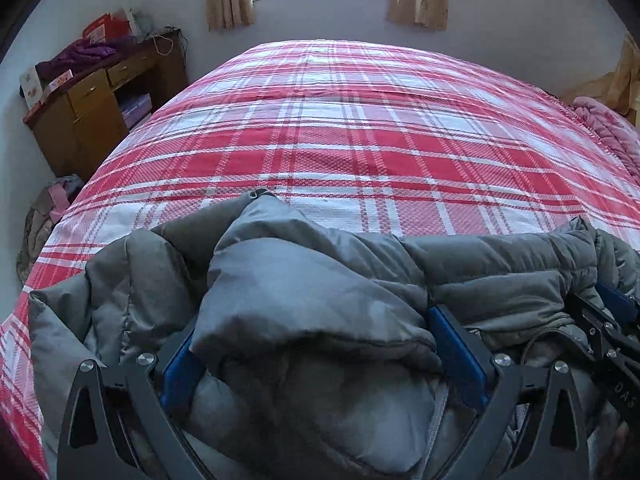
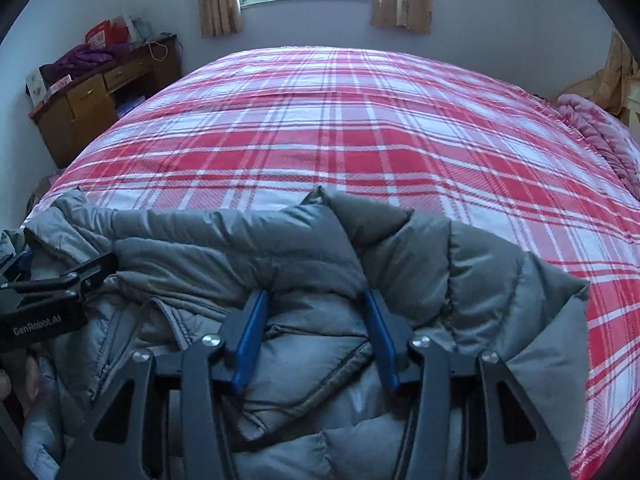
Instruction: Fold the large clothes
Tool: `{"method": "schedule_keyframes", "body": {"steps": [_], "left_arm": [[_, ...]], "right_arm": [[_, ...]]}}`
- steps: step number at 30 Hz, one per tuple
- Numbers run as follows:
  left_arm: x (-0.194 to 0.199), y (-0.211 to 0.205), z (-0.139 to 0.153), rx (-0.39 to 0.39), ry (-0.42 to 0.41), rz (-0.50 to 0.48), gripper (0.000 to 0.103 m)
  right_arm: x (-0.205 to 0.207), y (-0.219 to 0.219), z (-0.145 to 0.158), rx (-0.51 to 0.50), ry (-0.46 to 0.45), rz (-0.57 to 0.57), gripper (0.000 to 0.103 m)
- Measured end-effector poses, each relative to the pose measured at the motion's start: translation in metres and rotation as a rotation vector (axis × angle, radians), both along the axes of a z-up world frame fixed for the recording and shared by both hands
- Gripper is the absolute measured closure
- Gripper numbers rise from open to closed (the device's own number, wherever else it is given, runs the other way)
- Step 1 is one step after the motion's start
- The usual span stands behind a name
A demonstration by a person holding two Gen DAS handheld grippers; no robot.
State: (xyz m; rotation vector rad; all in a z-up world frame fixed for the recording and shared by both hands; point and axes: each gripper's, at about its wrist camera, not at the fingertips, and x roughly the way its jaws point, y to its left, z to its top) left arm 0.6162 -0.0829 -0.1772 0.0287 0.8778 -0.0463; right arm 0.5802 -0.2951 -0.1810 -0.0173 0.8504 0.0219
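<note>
Lying on one plaid bed (image 1: 360, 140), one grey puffer jacket (image 1: 304, 280), two claws, left claw (image 1: 316, 344) and right claw (image 2: 316, 320), each pinching it

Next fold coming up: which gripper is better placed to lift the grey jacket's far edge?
Probably the right gripper: the jacket bunches between its narrow-set pads near the far edge. The left gripper straddles a bulky fold, jaws wide, grip unclear.

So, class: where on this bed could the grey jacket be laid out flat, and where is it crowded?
Free: the plaid bedspread between the grey jacket and the window wall. Crowded: the near edge, under the jacket and both grippers, and the right edge by the pink quilt.
</note>
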Motion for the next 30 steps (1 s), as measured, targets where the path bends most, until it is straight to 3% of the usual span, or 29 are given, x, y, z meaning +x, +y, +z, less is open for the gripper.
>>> {"method": "schedule_keyframes", "body": {"steps": [5,18,24,26,27,30], "left_arm": [[0.002,-0.005,-0.004,0.031,0.000,0.005,0.001],[0.001,-0.003,-0.006,0.021,0.000,0.006,0.001],[0.006,-0.008,-0.004,0.055,0.016,0.008,0.001],[0.007,-0.006,0.014,0.103,0.037,0.009,0.001],[0.000,-0.002,0.027,0.106,0.013,0.025,0.001],[-0.042,0.019,0.075,0.055,-0.080,-0.013,0.001]], "right_arm": [[0.001,0.004,-0.001,-0.021,-0.002,-0.003,0.050],[0.002,0.007,-0.005,-0.035,-0.004,-0.007,0.049],[0.004,0.012,-0.005,-0.088,0.006,-0.004,0.047],[0.007,0.010,-0.002,-0.084,0.021,0.002,0.041],[0.007,0.005,0.005,-0.091,0.037,0.009,0.033],[-0.018,-0.013,0.037,-0.055,-0.018,-0.017,0.027]]}}
